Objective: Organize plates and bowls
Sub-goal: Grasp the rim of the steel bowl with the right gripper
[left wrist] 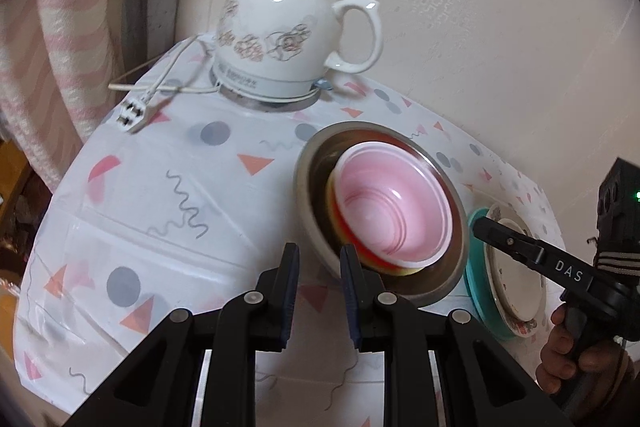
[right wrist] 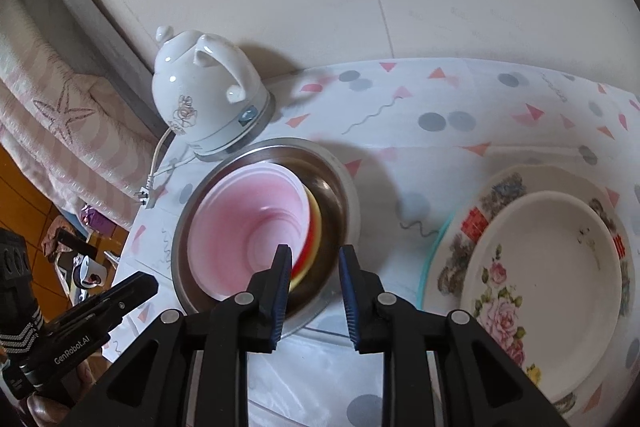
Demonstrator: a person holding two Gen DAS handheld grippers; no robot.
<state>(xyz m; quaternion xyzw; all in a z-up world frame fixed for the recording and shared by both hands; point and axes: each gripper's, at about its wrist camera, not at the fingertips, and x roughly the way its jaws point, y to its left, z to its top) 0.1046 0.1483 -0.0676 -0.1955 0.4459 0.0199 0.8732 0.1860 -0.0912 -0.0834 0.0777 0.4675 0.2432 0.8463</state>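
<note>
A steel bowl (left wrist: pixel 316 151) (right wrist: pixel 348 195) sits on the patterned tablecloth and holds a nested stack. A pink bowl (left wrist: pixel 392 207) (right wrist: pixel 248 223) is on top, over red and yellow bowls (left wrist: pixel 340 233) (right wrist: pixel 314 227). To its right lies a plate stack: a white plate (right wrist: pixel 548 267) (left wrist: pixel 516 279) on a floral plate (right wrist: pixel 492 195) on a teal plate (left wrist: pixel 476 291) (right wrist: pixel 434 247). My left gripper (left wrist: pixel 320 259) (right wrist: pixel 148 283) stands at the bowl's near left edge, jaws slightly apart, holding nothing. My right gripper (right wrist: pixel 314 259) (left wrist: pixel 480 225) is at the steel bowl's right rim, with its pads off the rim.
A white floral electric kettle (left wrist: pixel 280 27) (right wrist: pixel 204 87) stands on its base at the back, its cord and plug (left wrist: pixel 130 115) trailing left. A wall runs behind the table (left wrist: pixel 160 187). A pink striped cloth (left wrist: pixel 60 47) hangs to the left, past the table's edge.
</note>
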